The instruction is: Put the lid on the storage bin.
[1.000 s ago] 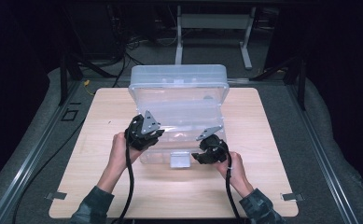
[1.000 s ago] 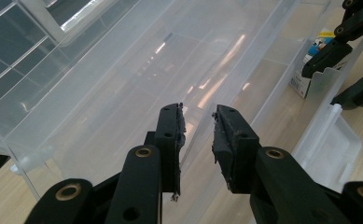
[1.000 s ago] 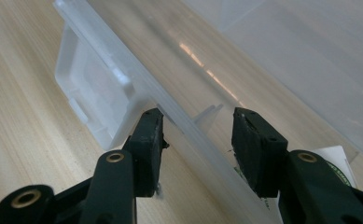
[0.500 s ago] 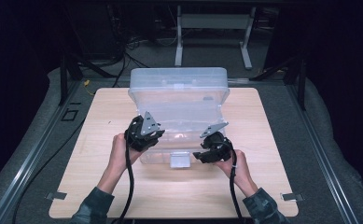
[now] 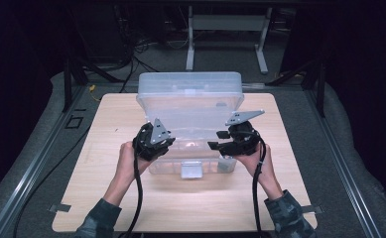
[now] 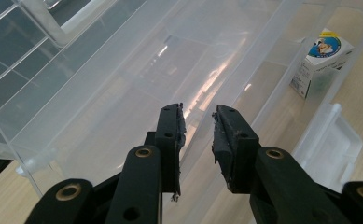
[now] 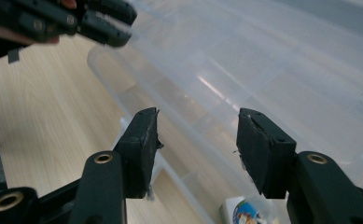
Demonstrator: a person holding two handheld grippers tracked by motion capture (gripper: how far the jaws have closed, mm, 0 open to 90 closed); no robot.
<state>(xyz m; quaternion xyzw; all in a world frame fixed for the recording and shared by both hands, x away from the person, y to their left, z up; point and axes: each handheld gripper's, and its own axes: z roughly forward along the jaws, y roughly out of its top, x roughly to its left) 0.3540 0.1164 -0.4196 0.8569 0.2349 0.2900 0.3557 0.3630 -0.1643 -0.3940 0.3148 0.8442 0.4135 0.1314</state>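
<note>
A clear plastic storage box (image 5: 166, 167) stands mid-table, and its clear lid (image 5: 190, 106) is tilted up from the front. My left gripper (image 5: 168, 144) is at the lid's front left edge. In the left gripper view its jaws (image 6: 198, 116) are closed on that clear rim. My right gripper (image 5: 216, 145) hovers at the front right with its jaws wide open (image 7: 198, 116) and nothing between them, just above the lid's edge. A small white carton with a blue picture (image 6: 321, 60) lies inside the box at its right end, the carton (image 7: 244, 212) also below my right jaws.
The box's white front latch (image 5: 191, 170) hangs at the near wall. The wooden table (image 5: 111, 198) has bare room in front and on both sides. Dark floor, cables and a metal stand (image 5: 225, 34) lie beyond the far edge.
My right gripper has lifted and shifted a little to the right, off the lid's front edge, jaws open. The left gripper has stayed at the lid edge.
</note>
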